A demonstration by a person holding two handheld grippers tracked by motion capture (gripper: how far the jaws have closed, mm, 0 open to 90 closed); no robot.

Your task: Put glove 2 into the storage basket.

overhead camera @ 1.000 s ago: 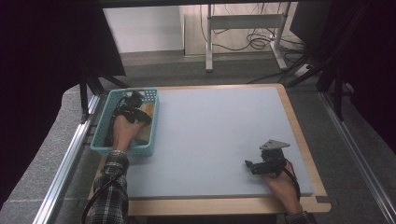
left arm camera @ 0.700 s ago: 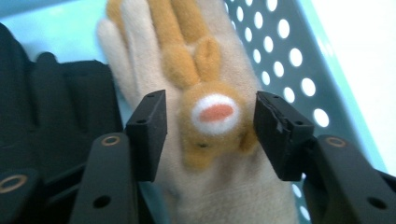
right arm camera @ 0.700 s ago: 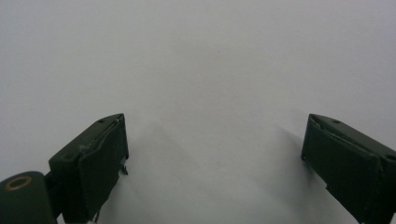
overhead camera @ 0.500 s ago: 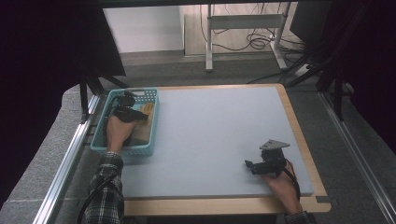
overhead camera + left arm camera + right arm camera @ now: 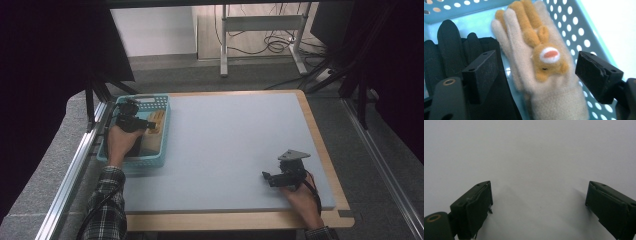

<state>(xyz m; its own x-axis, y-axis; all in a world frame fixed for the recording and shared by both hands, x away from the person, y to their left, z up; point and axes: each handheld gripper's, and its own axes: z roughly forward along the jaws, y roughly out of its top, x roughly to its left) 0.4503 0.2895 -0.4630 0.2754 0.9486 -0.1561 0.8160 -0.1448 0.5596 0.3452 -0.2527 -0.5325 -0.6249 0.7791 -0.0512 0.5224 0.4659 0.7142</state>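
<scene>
With its jaws just opened wide and clear of the cloth, the left gripper point(image 5: 536, 77) hangs over the cream glove point(image 5: 544, 75) lying in the blue basket point(image 5: 165, 131) at the table's far left corner, beside a black glove point(image 5: 446, 55), so the drop looks finished and next it should lift out, while the right gripper point(image 5: 274, 179) waits spread and empty near the front right corner.

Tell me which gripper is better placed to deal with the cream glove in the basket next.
Left. The left gripper hangs open over the cream glove in the teal basket, its jaws having just been opening. The right gripper rests far across the table.
</scene>
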